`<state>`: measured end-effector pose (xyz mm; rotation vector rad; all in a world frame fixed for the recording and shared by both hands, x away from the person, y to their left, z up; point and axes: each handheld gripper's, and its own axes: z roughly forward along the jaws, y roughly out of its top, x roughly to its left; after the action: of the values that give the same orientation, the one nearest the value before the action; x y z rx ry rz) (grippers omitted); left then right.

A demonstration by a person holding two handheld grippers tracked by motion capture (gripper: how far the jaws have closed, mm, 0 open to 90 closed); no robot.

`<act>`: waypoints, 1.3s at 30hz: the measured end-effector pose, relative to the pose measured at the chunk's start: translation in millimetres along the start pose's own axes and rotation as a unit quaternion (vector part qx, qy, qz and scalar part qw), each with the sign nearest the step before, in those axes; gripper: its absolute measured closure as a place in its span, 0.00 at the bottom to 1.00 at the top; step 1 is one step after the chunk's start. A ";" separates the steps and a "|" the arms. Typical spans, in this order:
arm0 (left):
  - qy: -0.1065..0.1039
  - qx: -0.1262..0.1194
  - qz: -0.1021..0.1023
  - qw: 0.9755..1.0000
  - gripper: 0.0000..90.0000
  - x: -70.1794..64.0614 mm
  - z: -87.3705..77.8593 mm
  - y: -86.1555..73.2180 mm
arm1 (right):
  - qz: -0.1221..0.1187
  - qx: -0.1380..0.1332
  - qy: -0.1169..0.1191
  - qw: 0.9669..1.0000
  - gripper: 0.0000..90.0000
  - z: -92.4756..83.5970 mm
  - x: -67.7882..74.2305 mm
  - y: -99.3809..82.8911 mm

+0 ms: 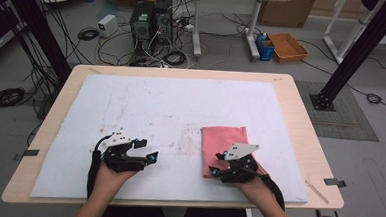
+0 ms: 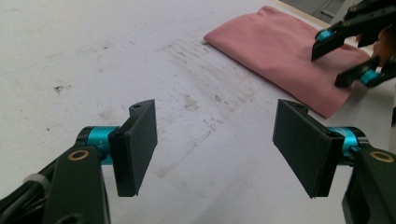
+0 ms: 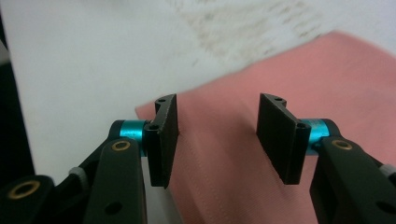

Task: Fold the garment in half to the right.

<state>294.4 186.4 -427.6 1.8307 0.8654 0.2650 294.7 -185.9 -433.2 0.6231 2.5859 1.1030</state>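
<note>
A folded pink cloth (image 1: 224, 140) lies on the white mat (image 1: 171, 102), right of the middle. My right gripper (image 1: 216, 164) hovers over the cloth's near left corner, open. In the right gripper view its jaws (image 3: 217, 135) stand apart above the cloth (image 3: 289, 74) with nothing pinched between them. My left gripper (image 1: 146, 151) is held over bare mat at the near left, open and empty. The left gripper view has its wide-apart jaws (image 2: 217, 144) in front, with the cloth (image 2: 280, 46) and the right gripper (image 2: 336, 63) farther off at the upper right.
The mat covers most of a light wooden table (image 1: 300, 124) and has faint stains (image 1: 189, 138) left of the cloth. Beyond the far edge, on the floor, stand computer towers (image 1: 150, 21), cables and an orange tray (image 1: 288, 47). Black frame posts (image 1: 359, 47) rise at both sides.
</note>
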 end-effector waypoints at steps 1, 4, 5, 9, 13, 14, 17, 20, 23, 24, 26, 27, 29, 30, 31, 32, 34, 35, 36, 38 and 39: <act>0.001 0.000 0.000 1.000 0.34 -0.1 -0.2 0.1 | -0.005 0.006 -0.002 1.000 0.54 1.6 1.9 -1.0; 0.000 -0.002 0.001 1.000 0.34 -0.1 -0.5 0.2 | -0.008 0.001 -0.002 1.000 0.49 -3.3 3.0 -2.6; 0.000 -0.002 0.000 1.000 0.34 0.1 -0.6 0.3 | -0.001 -0.008 -0.004 1.000 0.45 -7.8 2.0 -1.9; -0.001 -0.007 0.001 1.000 0.34 0.1 -1.5 1.3 | 0.028 -0.061 -0.018 0.998 0.37 -35.2 -10.0 1.6; -0.002 -0.018 0.008 1.000 0.33 0.6 -4.5 6.5 | 0.061 -0.124 -0.039 0.990 0.32 -63.2 -31.1 3.5; -0.002 -0.023 0.008 1.000 0.32 0.8 -5.9 8.5 | 0.068 -0.135 -0.045 0.988 0.29 -68.4 -36.5 4.1; -0.001 -0.036 0.009 0.999 0.32 2.0 -9.1 14.0 | 0.089 -0.151 -0.054 0.983 0.26 -78.1 -53.6 7.2; -0.004 -0.043 0.010 0.999 0.31 2.6 -9.3 17.0 | 0.108 -0.163 -0.066 0.978 0.24 -82.3 -65.4 8.8; -0.011 -0.047 0.012 0.999 0.30 2.1 -6.6 17.6 | 0.114 -0.171 -0.068 0.976 0.24 -79.2 -68.5 4.4; -0.016 -0.048 0.014 0.999 0.29 1.6 -5.0 17.8 | 0.112 -0.171 -0.066 0.977 0.24 -76.7 -68.6 1.8; -0.023 -0.046 0.025 0.998 0.29 0.3 -2.4 18.3 | 0.111 -0.168 -0.060 0.978 0.24 -71.8 -69.3 -4.7; -0.026 -0.049 0.031 0.998 0.29 -0.2 -1.4 18.6 | 0.110 -0.168 -0.056 0.978 0.24 -70.3 -70.3 -8.1; -0.036 -0.054 0.039 0.997 0.29 -0.3 0.4 19.1 | 0.106 -0.168 -0.049 0.979 0.24 -69.3 -72.2 -13.3; -0.040 -0.054 0.040 0.997 0.28 -0.2 1.2 19.1 | 0.104 -0.166 -0.044 0.980 0.24 -69.6 -73.2 -15.2; -0.049 -0.053 0.041 0.997 0.28 0.6 2.6 19.1 | 0.100 -0.166 -0.040 0.980 0.23 -70.1 -74.0 -16.5; -0.052 -0.054 0.040 0.996 0.28 0.7 3.4 19.0 | 0.095 -0.166 -0.038 0.981 0.23 -71.3 -74.8 -18.5; -0.052 -0.059 0.047 0.996 0.28 1.6 4.5 19.1 | 0.097 -0.168 -0.040 0.980 0.23 -72.9 -75.5 -22.2; -0.056 -0.060 0.048 0.995 0.28 2.2 4.8 19.3 | 0.100 -0.167 -0.042 0.980 0.23 -73.1 -76.0 -24.1; -0.055 -0.059 0.049 0.996 0.28 2.8 4.9 19.3 | 0.102 -0.166 -0.046 0.980 0.23 -73.0 -76.4 -25.7; -0.052 -0.057 0.050 0.996 0.27 5.0 4.9 19.4 | 0.104 -0.165 -0.047 0.980 0.23 -72.2 -77.7 -28.9; -0.049 -0.056 0.048 0.996 0.27 5.6 4.9 19.3 | 0.107 -0.163 -0.047 0.980 0.23 -71.5 -78.3 -30.1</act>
<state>309.5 182.9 -413.8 1.7685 0.6817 0.2769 326.3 -286.5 -401.4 0.8622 2.2264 1.4852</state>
